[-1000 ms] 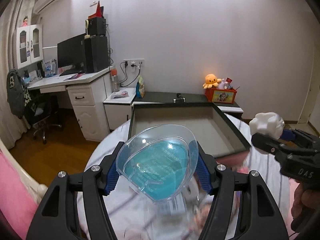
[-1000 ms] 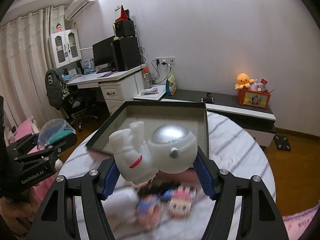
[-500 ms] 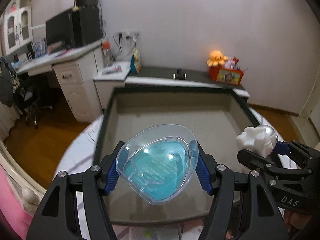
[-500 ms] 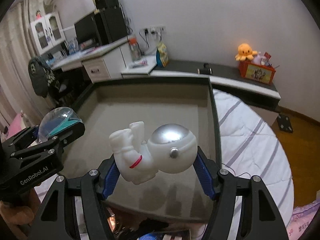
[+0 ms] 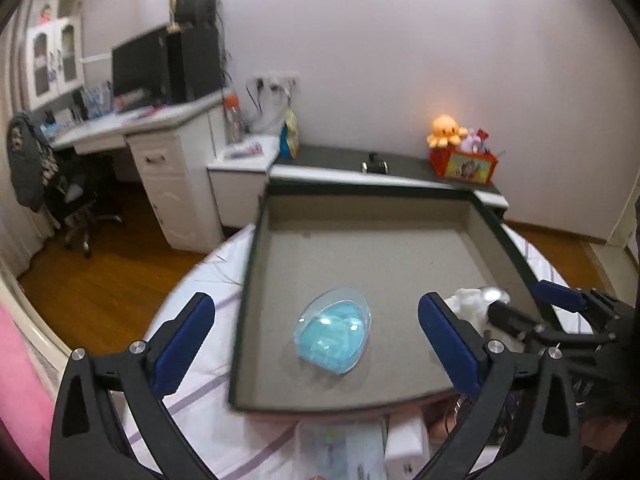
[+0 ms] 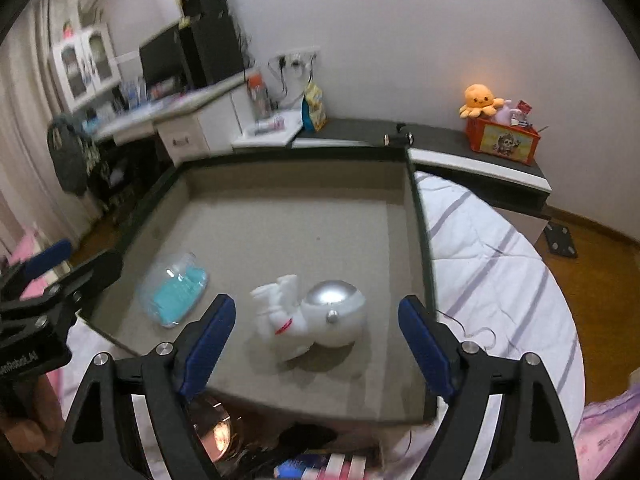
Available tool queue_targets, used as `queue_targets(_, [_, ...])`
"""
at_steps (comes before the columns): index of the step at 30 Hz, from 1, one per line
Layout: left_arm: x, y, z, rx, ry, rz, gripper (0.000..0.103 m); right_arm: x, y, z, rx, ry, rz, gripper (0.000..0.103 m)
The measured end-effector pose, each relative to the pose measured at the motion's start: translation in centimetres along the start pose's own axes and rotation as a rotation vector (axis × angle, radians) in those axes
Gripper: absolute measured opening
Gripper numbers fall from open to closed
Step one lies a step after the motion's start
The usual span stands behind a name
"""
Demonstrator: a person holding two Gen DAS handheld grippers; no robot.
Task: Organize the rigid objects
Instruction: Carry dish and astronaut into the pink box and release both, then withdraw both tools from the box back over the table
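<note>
A clear plastic capsule with a blue insert [image 5: 333, 330] lies on the floor of the shallow grey box [image 5: 360, 216], near its front. It also shows in the right wrist view [image 6: 174, 294]. A white astronaut figure with a silver helmet [image 6: 314, 318] lies on its side in the same box [image 6: 288, 184], to the capsule's right; it shows partly in the left wrist view [image 5: 474, 302]. My left gripper [image 5: 318, 346] is open and empty, just above and behind the capsule. My right gripper [image 6: 316, 346] is open and empty, just behind the astronaut.
The box sits on a round bed with a white striped cover [image 6: 496, 264]. Small loose items lie on the cover in front of the box [image 6: 312, 460]. A desk [image 5: 168, 128] and a low cabinet with an orange toy box [image 5: 464, 162] stand beyond.
Both grippers have opened. The capsule and the astronaut have left the jaws and now lie in the grey box. Both grippers have drawn back a little.
</note>
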State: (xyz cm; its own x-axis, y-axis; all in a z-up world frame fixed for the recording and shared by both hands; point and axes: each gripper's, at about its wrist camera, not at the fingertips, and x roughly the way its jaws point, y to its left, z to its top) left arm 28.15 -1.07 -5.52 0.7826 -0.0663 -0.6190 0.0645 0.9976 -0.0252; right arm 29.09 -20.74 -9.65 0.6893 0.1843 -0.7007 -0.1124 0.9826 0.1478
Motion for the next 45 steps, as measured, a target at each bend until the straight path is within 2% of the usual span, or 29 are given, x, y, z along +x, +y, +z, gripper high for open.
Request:
queue_targets(4, [-4.6,0.5,-1.0,-0.006,-0.062,0.014,0.103,-4.5,-0.4,-1.1,0.067,-0.090,0.035,0.086])
queue_targets(5, [-5.8,0.5,-1.3,-0.008,-0.077,0.015,0.103,-5.8,-0.4,-1.5,0.081,-0.111,0.045,0.098])
queue_targets(6, [-6.8,0.5,-1.5,-0.010,-0.090,0.015,0.103,-7.2,-0.2,-2.0,0.088,-0.130,0.045,0.103])
queue_targets(14, [-14.4,0.6,-3.7,-0.047,-0.175,0.014,0.103,-15.2,1.6,-5.1,0.055,-0.261,0.024,0.103])
queue_targets(20, [-18.5,1.2,-5.4,-0.075,-0.220,0.046,0.103,-19.0,2.5,-7.6,0.043,-0.321,0.011,0.103])
queue_targets(35, [-24.4,1.0,-9.7,-0.096,-0.288,0.069,0.103,-23.6,5.2,-12.0,0.001,-0.372,-0.070,0.103])
queue_targets(45, [-24.0,1.5,-12.2,-0.106,-0.255,0.047,0.103,-23.6,5.5,-13.3,-0.017,-0.344,-0.093,0.103])
